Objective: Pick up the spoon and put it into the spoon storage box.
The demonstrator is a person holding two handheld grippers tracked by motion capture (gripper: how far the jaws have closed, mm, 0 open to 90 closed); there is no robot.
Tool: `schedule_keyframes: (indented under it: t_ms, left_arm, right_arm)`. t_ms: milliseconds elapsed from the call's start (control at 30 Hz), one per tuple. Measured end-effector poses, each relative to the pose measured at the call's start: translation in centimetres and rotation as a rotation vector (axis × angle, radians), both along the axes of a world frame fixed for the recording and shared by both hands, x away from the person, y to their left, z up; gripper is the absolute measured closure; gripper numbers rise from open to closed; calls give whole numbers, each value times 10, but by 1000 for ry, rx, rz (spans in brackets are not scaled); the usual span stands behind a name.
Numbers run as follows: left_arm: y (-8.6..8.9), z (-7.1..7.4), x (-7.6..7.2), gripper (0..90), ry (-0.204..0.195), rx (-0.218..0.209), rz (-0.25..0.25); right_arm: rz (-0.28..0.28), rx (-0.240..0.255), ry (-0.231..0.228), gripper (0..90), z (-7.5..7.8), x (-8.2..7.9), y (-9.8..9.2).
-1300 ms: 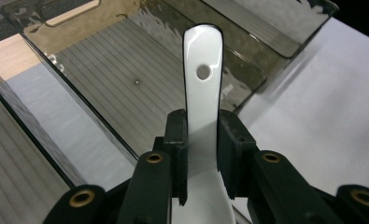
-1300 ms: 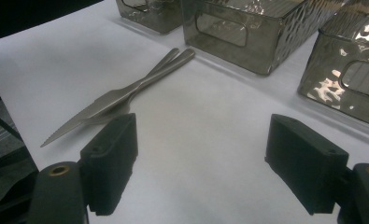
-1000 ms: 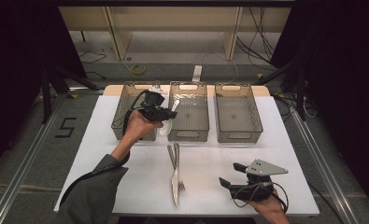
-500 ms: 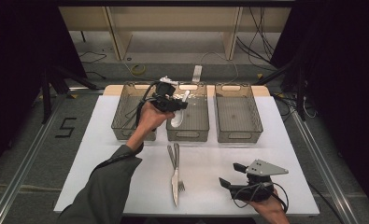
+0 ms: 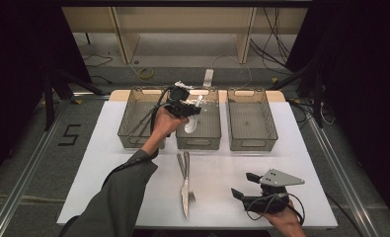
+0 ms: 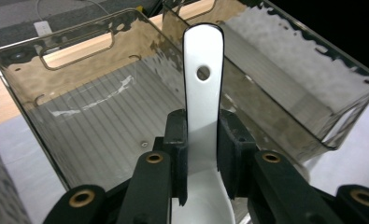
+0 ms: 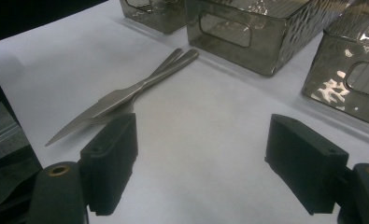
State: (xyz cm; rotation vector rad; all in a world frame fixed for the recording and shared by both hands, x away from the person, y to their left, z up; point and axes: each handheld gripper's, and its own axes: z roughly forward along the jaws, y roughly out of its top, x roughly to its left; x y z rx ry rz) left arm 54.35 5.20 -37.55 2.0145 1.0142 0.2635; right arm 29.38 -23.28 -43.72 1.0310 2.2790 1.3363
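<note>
L gripper [image 5: 191,109]: clamped on white spoon [image 6: 202,100], over middle bin [image 5: 198,129]
R gripper [image 7: 201,163]: jaws wide apart, nothing between, near side of middle bin
Knife [image 5: 184,183], fork [image 5: 189,180]: on table, in front of middle bin

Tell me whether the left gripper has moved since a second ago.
Yes. In the high view the left gripper, shut on the white spoon, has shifted rightward from over the left bin to over the middle bin.
</note>
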Motion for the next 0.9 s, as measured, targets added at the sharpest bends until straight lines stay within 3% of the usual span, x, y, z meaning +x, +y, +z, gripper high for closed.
schedule_keyframes:
  t_ms: [200, 600, 633, 667, 733, 900]
  left_arm:
    - [-2, -2, 5, 744, 5, -2, 8]
    - [-8, -20, 12, 733, 25, -9, 54]
    - [-7, -21, 13, 704, 25, -29, 64]
    - [-6, -21, 14, 602, 33, -43, 72]
    - [-6, -20, 15, 483, 46, -43, 75]
    - [-3, -14, 11, 380, 56, -12, 63]
  right_arm:
    - [3, 0, 0, 259, 0, 0, 0]
    - [7, -2, 2, 259, -1, 0, 0]
    - [7, -1, 2, 259, -1, 0, 0]
    - [7, 0, 3, 259, -1, 0, 0]
    - [8, -1, 3, 259, -1, 0, 0]
    - [6, 0, 5, 259, -1, 0, 0]
